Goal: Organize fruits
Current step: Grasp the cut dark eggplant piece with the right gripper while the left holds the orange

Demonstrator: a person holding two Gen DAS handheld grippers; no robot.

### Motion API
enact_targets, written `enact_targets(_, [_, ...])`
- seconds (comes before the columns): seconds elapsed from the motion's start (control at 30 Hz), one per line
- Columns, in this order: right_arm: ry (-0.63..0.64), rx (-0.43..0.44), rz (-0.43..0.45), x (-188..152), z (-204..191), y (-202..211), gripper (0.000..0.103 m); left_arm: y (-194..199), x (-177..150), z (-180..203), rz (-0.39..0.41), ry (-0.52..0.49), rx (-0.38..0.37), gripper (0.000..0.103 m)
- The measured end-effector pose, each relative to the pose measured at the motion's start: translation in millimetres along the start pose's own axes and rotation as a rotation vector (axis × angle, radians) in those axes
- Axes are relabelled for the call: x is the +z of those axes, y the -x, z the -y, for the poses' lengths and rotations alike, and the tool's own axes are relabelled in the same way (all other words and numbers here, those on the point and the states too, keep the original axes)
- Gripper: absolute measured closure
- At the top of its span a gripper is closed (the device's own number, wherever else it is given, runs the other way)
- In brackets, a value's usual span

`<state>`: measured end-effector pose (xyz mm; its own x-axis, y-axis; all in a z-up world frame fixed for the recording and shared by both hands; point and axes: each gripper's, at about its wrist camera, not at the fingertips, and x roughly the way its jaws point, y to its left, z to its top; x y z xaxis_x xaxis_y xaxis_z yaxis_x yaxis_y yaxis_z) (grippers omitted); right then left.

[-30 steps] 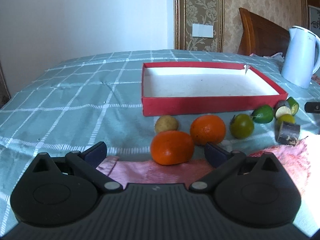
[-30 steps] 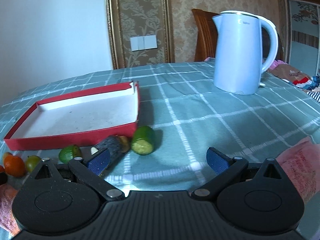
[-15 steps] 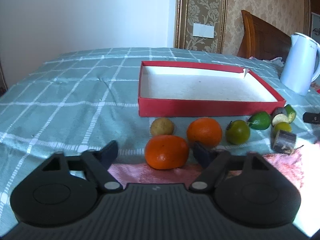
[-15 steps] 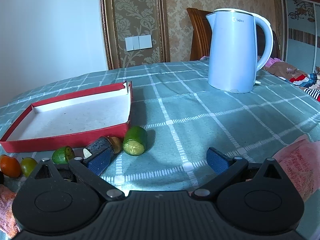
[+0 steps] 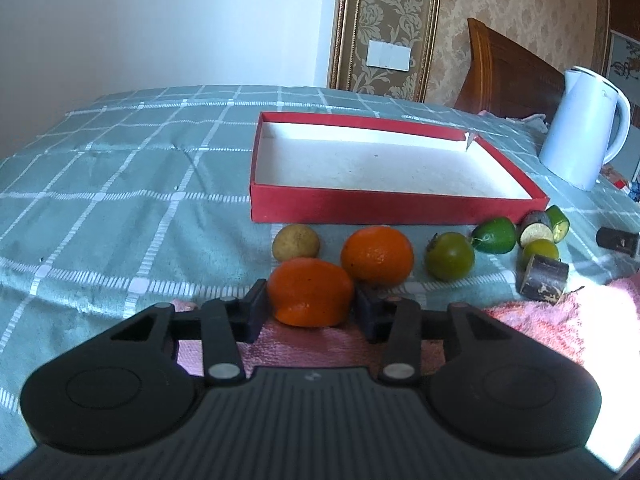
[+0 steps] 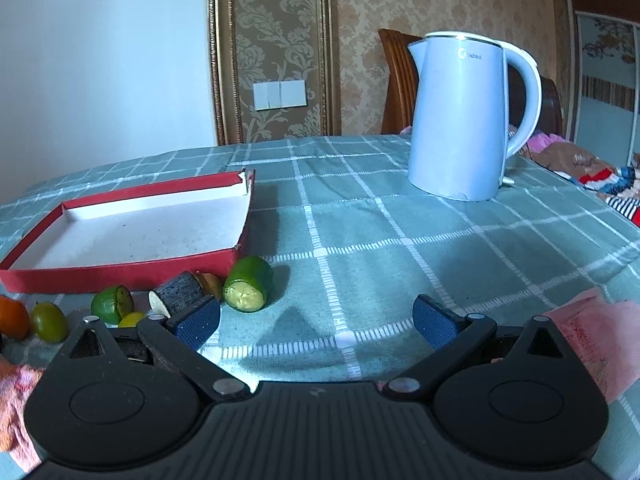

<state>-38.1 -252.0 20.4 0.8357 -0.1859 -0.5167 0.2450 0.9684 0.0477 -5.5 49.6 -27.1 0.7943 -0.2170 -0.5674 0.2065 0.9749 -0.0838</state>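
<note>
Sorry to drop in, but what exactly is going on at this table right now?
A person is sorting fruit with handheld tongs. The left tongs are closed around the nearest orange at the pink cloth's edge. The right tongs hang open, holding nothing. The red tray has no fruit in it; the other fruits sit before it.

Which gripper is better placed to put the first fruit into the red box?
Left. The left gripper has its fingers closed against the near orange, with the red box straight ahead. The right gripper is open over bare cloth, holding nothing.
</note>
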Motion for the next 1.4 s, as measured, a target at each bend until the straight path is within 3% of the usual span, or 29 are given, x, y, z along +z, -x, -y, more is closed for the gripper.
enact_targets(0.2, [0.034,0.062,0.016,-3,-6,9,0.002,0,-1,-1,0.005,0.004,-0.001,0.062])
enact_targets(0.33, [0.092,0.183,-0.005,-9,-25,17,0.006,0,-1,1,0.008,-0.008,0.005,0.062])
enact_targets(0.37, [0.119,0.207,-0.007,-11,-32,19,0.012,0,-1,2,0.010,-0.011,0.007,0.062])
enact_targets(0.47, [0.204,0.296,-0.034,-17,-57,22,0.043,0,-2,2,0.012,-0.014,0.008,0.062])
enact_targets(0.5, [0.225,0.323,-0.050,-18,-65,22,0.046,0,-2,3,0.013,-0.014,0.008,0.062])
enact_targets(0.63, [0.236,0.397,-0.082,-19,-79,19,0.047,0,-3,3,0.017,-0.019,0.005,0.061])
enact_targets(0.9, [0.136,0.503,-0.157,-11,-82,5,0.047,0,-3,1,0.019,-0.018,-0.002,0.061])
enact_targets(1.07, [0.135,0.484,-0.168,-9,-86,-2,0.049,-1,-4,1,0.013,-0.021,-0.008,0.061])
enact_targets(1.1, [0.135,0.483,-0.173,-10,-86,-3,0.059,-1,-4,2,0.014,-0.025,-0.007,0.061])
enact_targets(1.17, [0.138,0.460,-0.167,-14,-87,-4,0.069,-2,-4,2,0.016,-0.029,-0.003,0.061])
enact_targets(1.4, [0.092,0.466,-0.165,-14,-83,-6,0.069,-3,-3,2,0.017,-0.021,-0.010,0.061])
